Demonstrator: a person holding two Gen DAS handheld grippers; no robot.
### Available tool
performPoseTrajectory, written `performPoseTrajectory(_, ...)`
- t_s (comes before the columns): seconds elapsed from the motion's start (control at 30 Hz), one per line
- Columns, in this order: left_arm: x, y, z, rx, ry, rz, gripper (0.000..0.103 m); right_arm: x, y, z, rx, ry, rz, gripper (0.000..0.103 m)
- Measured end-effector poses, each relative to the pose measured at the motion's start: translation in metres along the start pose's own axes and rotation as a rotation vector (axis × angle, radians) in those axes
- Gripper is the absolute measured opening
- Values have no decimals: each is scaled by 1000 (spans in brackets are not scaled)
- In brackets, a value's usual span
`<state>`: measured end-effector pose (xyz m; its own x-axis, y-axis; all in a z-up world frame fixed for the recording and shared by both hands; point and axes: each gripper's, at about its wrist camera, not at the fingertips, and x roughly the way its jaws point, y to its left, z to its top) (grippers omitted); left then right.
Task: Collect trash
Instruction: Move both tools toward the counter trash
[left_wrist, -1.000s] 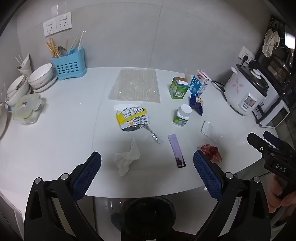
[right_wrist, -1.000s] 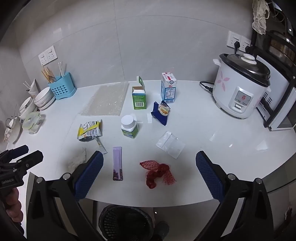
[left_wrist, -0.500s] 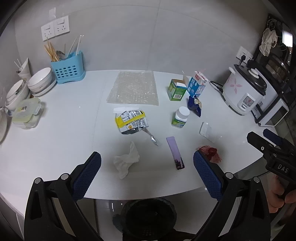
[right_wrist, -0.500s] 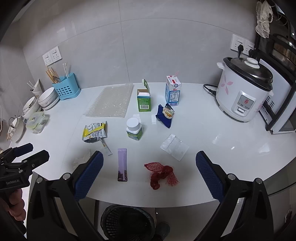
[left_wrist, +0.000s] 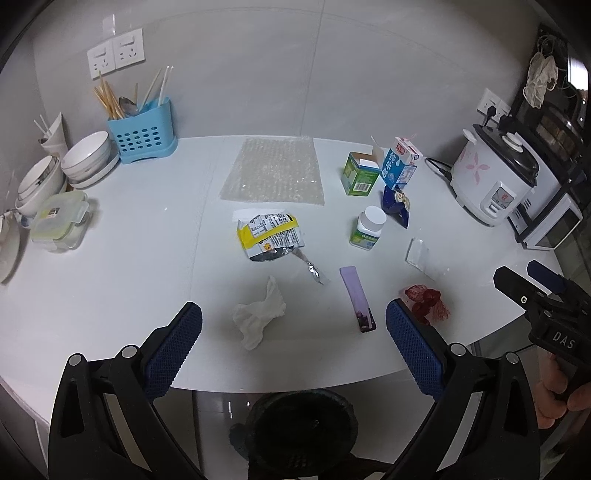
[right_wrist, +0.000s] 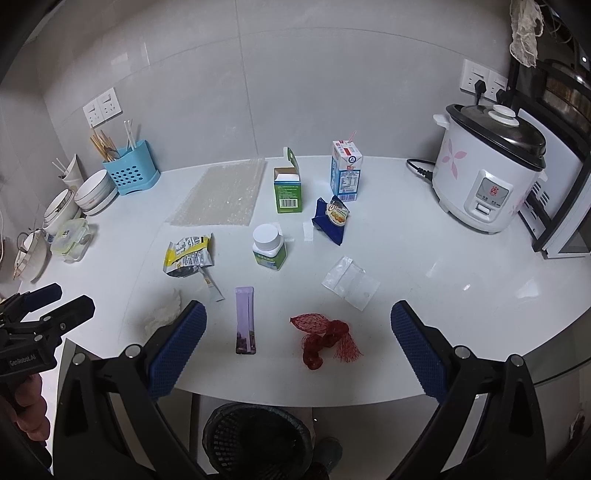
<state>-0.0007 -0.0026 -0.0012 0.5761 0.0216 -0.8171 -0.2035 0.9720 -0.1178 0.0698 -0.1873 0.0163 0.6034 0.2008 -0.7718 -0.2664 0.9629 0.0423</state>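
Both grippers have drawn back slightly from the counter, left gripper (left_wrist: 293, 328) and right gripper (right_wrist: 298, 330) spread wide and empty, crumpled tissue (left_wrist: 258, 319) and red net (right_wrist: 325, 338) lying uncollected just ahead between their fingers.

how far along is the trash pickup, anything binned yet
Nothing looks done: no litter shows in the black bin below the counter edge. Nothing is in hand; the left gripper and right gripper are both open and empty. All is left: crumpled tissue, purple sachet, red net, yellow wrapper and the rest.
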Motion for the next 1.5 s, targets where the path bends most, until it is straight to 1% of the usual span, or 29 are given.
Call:
performPoseTrajectory(0.43,1,-4,-4,6,8,-3,97,-1,0,-6,7,8,4,96)
performPoseTrajectory(1.5,6,-1,-8,-10,40,1,97,-4,-1,-11,3,13,-2,96)
